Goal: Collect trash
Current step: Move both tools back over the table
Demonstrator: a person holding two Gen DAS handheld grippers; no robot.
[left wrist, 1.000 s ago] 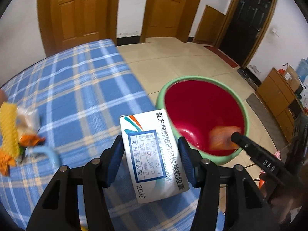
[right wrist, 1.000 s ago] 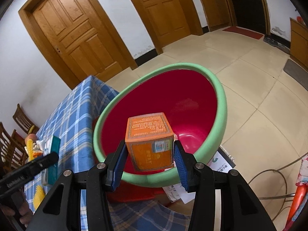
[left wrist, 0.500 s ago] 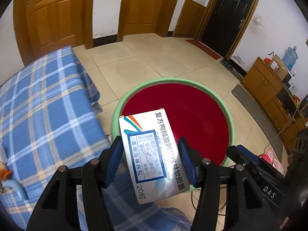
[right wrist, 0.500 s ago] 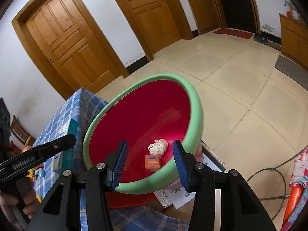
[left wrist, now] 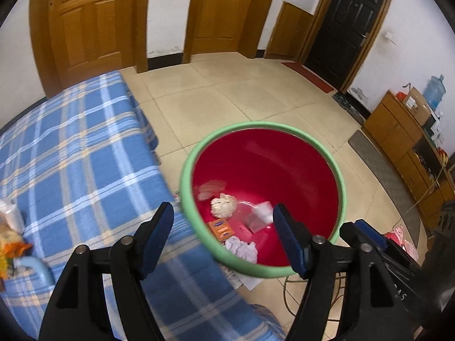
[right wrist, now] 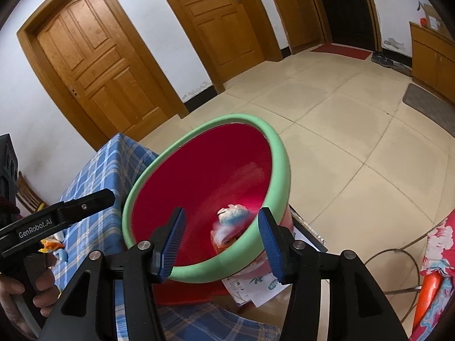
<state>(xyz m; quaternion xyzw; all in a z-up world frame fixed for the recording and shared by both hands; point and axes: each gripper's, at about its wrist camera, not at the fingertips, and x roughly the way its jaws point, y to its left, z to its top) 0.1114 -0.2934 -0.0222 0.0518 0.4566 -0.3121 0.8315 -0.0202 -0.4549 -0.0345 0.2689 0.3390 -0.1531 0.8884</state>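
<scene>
Far left of the left gripper (left wrist: 223, 237), beyond its left jaw, a small heap of remaining trash (left wrist: 11, 237) lies on the blue checked tablecloth (left wrist: 76, 164): a clear wrapper, an orange crumpled packet and something pale blue, all blurred and partly cut off by the frame edge. The left gripper stands with jaws wide apart and nothing between them.

Ahead of the jaws, past the table edge, sits the red basin (left wrist: 264, 274) with its green rim. Collected items lie in its bottom: a crumpled paper ball (left wrist: 223, 205), a small orange box (left wrist: 221, 228), a clear plastic bag (left wrist: 260, 217) and a white wad (left wrist: 243, 250) against the near wall. One pale blurred shape nearby cannot be identified.

To the right, the right gripper (right wrist: 221, 240) is likewise spread and empty, looking over the basin's near rim; the paper ball shows between its jaws, well below them.

Assessment: the remaining pieces appear light, soft and crushable. Film wrappers are likely slippery and will deform, so a pinch across a bunched or folded part should hold better than a flat edge. Little grip force seems necessary; the main risk is an item slipping out during the carry to the basin.
</scene>
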